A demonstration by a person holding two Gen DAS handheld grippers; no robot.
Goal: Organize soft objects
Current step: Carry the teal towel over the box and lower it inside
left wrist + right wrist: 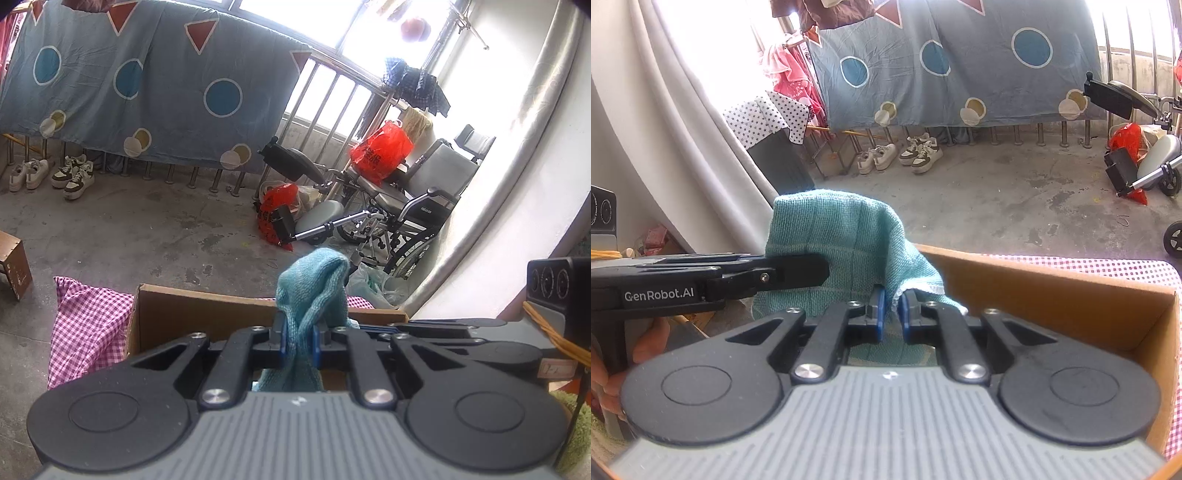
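Observation:
A teal knitted cloth (314, 288) is pinched between the blue pads of my left gripper (300, 341), which is shut on it and holds it above an open cardboard box (192, 314). In the right wrist view the same cloth (846, 236) hangs over the box (1052, 291), with the left gripper's finger (798, 271) clamped on it from the left. My right gripper (891, 314) has its jaws nearly closed, with the cloth's white-edged corner at the narrow gap between the pads.
The box sits on a pink checked cloth (88, 325) on a table. Beyond lie a concrete floor, a wheelchair (413, 206) with red bags, two pairs of shoes (901, 153), a blue sheet (960, 62) on the railing, and a small cardboard box (14, 266) at left.

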